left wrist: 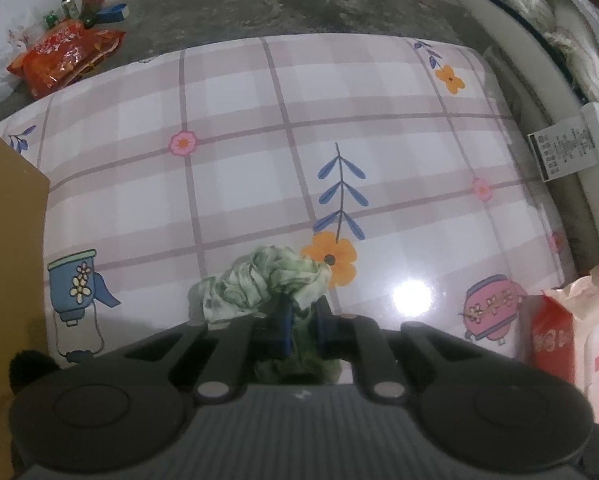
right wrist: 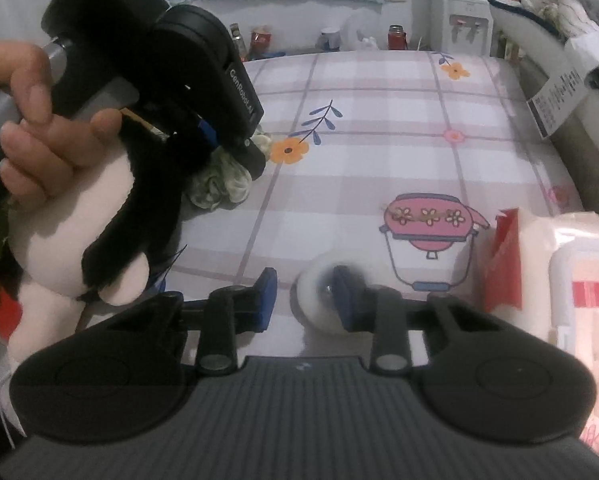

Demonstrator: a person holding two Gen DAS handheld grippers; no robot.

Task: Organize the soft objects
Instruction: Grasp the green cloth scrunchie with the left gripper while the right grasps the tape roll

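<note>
My left gripper (left wrist: 302, 320) is shut on a crumpled green and white cloth (left wrist: 259, 280) and holds it just over the checked floral tablecloth (left wrist: 259, 160). In the right wrist view the left gripper (right wrist: 235, 148) shows at the upper left, with the cloth (right wrist: 223, 180) bunched under its tip. A black and white plush toy (right wrist: 71, 232) hangs below the hand at the left. My right gripper (right wrist: 305, 300) is open and empty, low over the table's near edge.
A tissue pack (right wrist: 539, 264) in red and white wrap lies at the right; it also shows in the left wrist view (left wrist: 571, 340). A brown box wall (left wrist: 7, 240) stands at the left. A white bag of fabrics (left wrist: 539, 40) sits at the far right. Bags and bottles litter the floor behind.
</note>
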